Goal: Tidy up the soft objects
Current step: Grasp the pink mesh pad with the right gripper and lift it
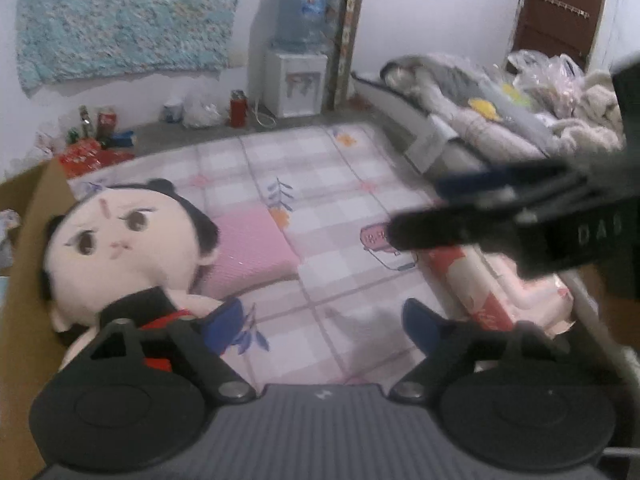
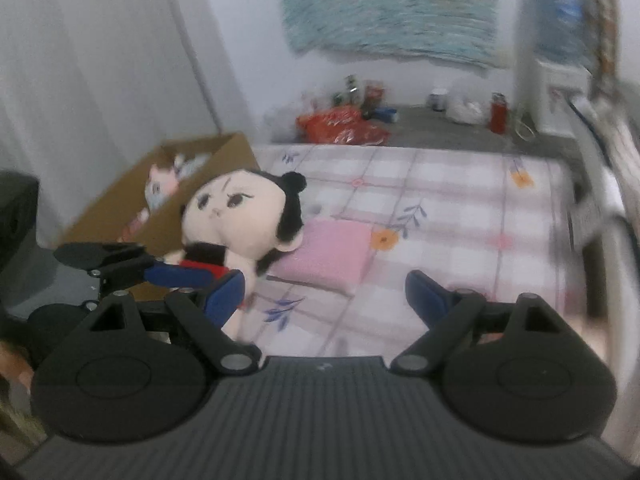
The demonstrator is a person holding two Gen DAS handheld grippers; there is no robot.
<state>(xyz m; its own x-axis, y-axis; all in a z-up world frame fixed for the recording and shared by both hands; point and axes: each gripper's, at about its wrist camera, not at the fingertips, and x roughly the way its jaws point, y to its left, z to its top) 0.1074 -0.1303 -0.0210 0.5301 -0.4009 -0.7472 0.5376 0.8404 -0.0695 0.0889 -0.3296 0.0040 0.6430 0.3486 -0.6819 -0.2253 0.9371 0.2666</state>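
A plush doll point(image 1: 120, 240) with a big pale head, black hair and red clothes lies on the checked mat, against a cardboard box point(image 1: 28, 264). My left gripper point(image 1: 324, 320) is open; its left finger point(image 1: 224, 324) is at the doll's body. A pink folded cloth point(image 1: 252, 248) lies beside the doll's head. In the right wrist view the doll point(image 2: 240, 216) is left of centre, the pink cloth point(image 2: 332, 252) to its right, the box point(image 2: 160, 196) behind it. My right gripper point(image 2: 324, 292) is open and empty above the mat.
A pink and red packet point(image 1: 492, 292) lies on the mat at the right. A heap of bedding and bags point(image 1: 520, 100) is at the back right. A water dispenser point(image 1: 296, 52), bottles and red wrappers point(image 1: 92, 152) line the far wall. The box holds soft items point(image 2: 164, 184).
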